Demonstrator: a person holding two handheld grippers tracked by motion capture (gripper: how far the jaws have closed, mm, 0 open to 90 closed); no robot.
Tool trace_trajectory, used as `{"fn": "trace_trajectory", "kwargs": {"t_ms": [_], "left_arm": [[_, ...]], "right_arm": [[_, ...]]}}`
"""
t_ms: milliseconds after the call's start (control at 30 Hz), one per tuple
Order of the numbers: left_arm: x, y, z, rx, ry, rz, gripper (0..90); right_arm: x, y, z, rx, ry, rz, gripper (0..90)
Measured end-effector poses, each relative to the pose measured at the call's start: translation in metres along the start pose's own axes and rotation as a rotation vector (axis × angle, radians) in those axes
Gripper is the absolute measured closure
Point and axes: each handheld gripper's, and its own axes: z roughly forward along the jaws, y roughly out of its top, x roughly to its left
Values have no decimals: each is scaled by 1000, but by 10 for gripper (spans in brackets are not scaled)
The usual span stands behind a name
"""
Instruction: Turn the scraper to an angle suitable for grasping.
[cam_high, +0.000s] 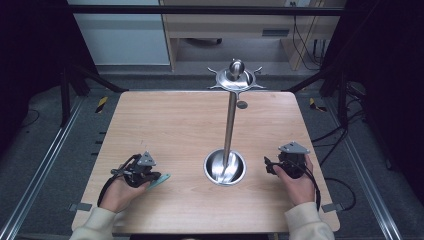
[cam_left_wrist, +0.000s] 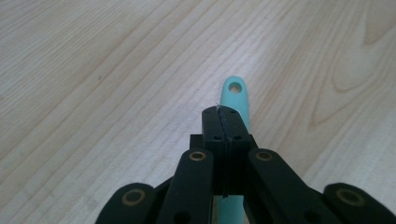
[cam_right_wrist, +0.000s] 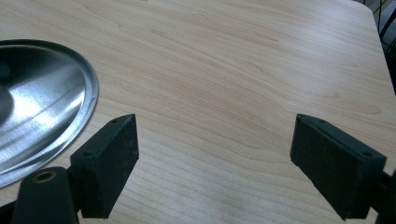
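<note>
While the left gripper (cam_high: 150, 176) rests low over the near-left part of the pale wooden table (cam_high: 170, 120), its black jaws are pressed together on a flat turquoise plastic handle with a round hole at its end (cam_left_wrist: 235, 93). That handle pokes out past the jaw tips and lies close over the wood; in the high view its turquoise end (cam_high: 161, 179) shows just right of the left gripper, well apart from the shiny round steel base dish of the tall metal stand (cam_high: 225, 167). The right gripper (cam_right_wrist: 215, 158) sits near the right side of that dish, its two black jaws standing wide apart with bare wood between them, and the dish's rim (cam_right_wrist: 88, 100) is just beside one jaw.
</note>
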Motion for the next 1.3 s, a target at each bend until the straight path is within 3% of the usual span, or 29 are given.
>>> {"fn": "trace_trajectory", "kwargs": {"t_ms": [133, 167, 233, 333, 433, 567, 633, 767, 900, 933, 1000, 1033, 1067, 1167, 1300], "left_arm": [[-4, 1, -1, -2, -49, 14, 900], [-9, 2, 4, 23, -85, 39, 900], [-13, 7, -1, 15, -25, 67, 900], [-10, 14, -18, -108, -20, 19, 900], [-10, 14, -23, -113, 12, 25, 900], [-2, 4, -9, -31, 36, 10, 900], [-1, 4, -9, -18, 43, -6, 900], [-1, 11, -16, 16, 53, 3, 888], [-1, 19, -19, 70, 43, -7, 803], [-4, 25, -19, 115, 44, -15, 764], [-5, 28, -18, 142, 47, -3, 682], [-5, 32, -18, 184, 52, 18, 682], [-5, 37, -17, 221, 65, 31, 594], [-2, 44, -18, 251, 86, 48, 540], [-1, 55, -17, 303, 25, 46, 486]], "right_arm": [[0, 0, 0, 2, 0, -1, 155], [0, 0, 0, 2, 0, -2, 155], [0, 0, 0, 2, 0, -2, 155], [-1, 0, -1, -8, 0, 2, 155], [-1, 0, 0, -5, 1, -1, 155], [1, 1, 0, -2, 4, -7, 156], [2, 1, 0, 0, 4, -5, 156], [1, 0, 1, 2, 5, -1, 155], [0, 0, 1, 1, 5, -5, 156], [0, 0, 1, 2, 4, -2, 155], [0, 0, 0, 1, 4, -4, 155], [0, 0, 1, 0, 3, -6, 156], [1, 1, 1, -2, 8, -3, 155], [1, 1, 1, -2, 10, -5, 156], [1, 1, 1, 0, 12, -1, 156]]}}
